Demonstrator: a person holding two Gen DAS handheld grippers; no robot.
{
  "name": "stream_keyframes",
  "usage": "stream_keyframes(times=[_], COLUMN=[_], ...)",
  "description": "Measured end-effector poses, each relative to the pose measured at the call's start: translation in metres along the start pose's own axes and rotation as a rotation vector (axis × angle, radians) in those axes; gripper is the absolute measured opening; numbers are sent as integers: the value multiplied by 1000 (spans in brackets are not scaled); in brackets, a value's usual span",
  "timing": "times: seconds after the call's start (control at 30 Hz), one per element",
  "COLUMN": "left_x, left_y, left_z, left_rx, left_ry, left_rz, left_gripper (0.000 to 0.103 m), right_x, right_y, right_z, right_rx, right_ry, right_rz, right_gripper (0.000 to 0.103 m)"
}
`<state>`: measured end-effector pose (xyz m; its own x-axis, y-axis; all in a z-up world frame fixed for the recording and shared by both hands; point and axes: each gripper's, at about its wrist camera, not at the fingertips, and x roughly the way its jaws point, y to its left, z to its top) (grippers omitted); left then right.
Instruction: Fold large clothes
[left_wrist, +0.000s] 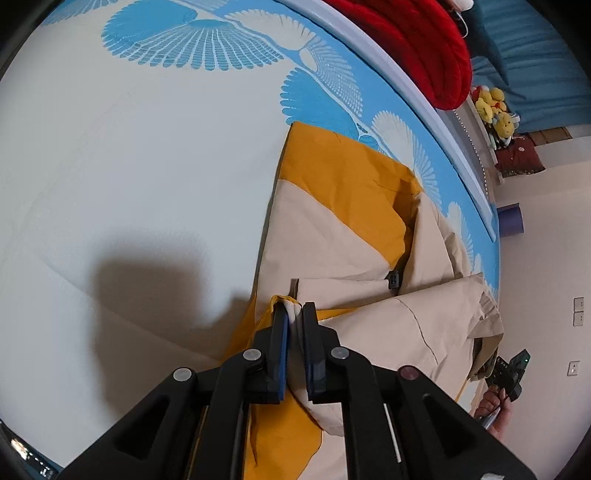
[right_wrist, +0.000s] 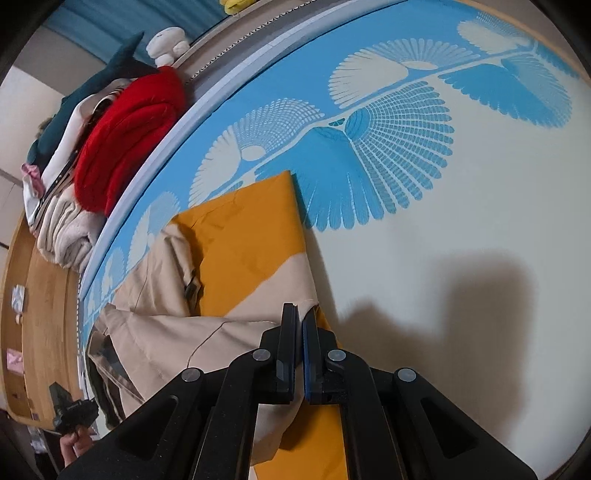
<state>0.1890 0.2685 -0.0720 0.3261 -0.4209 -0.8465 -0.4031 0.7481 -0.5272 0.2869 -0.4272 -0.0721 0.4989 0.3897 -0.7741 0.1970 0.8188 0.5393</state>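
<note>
While the left tool (left_wrist: 294, 314) is being pressed together on a bunched hem of the mustard-and-beige garment (left_wrist: 343, 236), a fold of beige cloth is being pinched between its blue-faced pads, with a narrow gap kept by the fabric. On the other side, the right tool (right_wrist: 300, 317) is being clamped almost flat on an edge of the same garment (right_wrist: 243, 236), only thin beige cloth being caught between its black fingers. The garment is being spread on the bed, on a white sheet (left_wrist: 129, 166) printed with blue fan-shaped feathers, and it is lying close to the sheet's blue border, the mustard panel reaching farthest from the tools. A small dark toggle (left_wrist: 393, 279) is being shown on the beige part. Dark shadows of the tools are being cast on the white sheet beside the cloth. Beyond the bed's edge, a red knitted blanket (right_wrist: 125, 140) is being seen piled with beige and white fabrics (right_wrist: 66, 229). Yellow plush toys (left_wrist: 493, 107) are sitting farther off. In the left view, a hand (left_wrist: 495, 410) is being glimpsed at the lower right.
</note>
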Motion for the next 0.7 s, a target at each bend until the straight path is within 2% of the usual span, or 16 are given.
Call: stream_keyframes(times=[0.1,0.2,0.23,0.27,0.33,0.4,0.47,0.53,0.6,0.7], left_x=[-7,-28,-35,-43,-49,-47,-38,-29,-21,-6], left_y=[5,14,18,23,32,32,28,22,16,7], left_z=[-2,-7,-7,-8,-9,-10,-10,-11,-14,-22], left_rx=[-11,-25,-36,-54,-81,-72,-37,-3,50,159], left_ry=[-1,-78,-109,-139,-169,-155,-122,-89,-46,9], left_rz=[-30,-54,-67,-80,-71,-38,24,63,105,241], left_gripper=[11,20,26,33,36,39,45,51,56,59], right_x=[6,-1,-4,-8,-19,-34,-41,-35,-18,8], right_y=[-1,-6,-7,-9,-12,-18,-23,-22,-17,-13], right_z=[3,0,-2,-3,-5,-5,-5,-6,-8,-17], right_rx=[22,61,69,76,70,70,83,55,7,-62], right_ry=[6,-23,-32,-44,-91,-161,-187,-150,-65,52], right_rz=[15,68,80,94,84,61,58,15,6,-49], right_gripper=[6,10,12,16,28,50,62,66,66,66])
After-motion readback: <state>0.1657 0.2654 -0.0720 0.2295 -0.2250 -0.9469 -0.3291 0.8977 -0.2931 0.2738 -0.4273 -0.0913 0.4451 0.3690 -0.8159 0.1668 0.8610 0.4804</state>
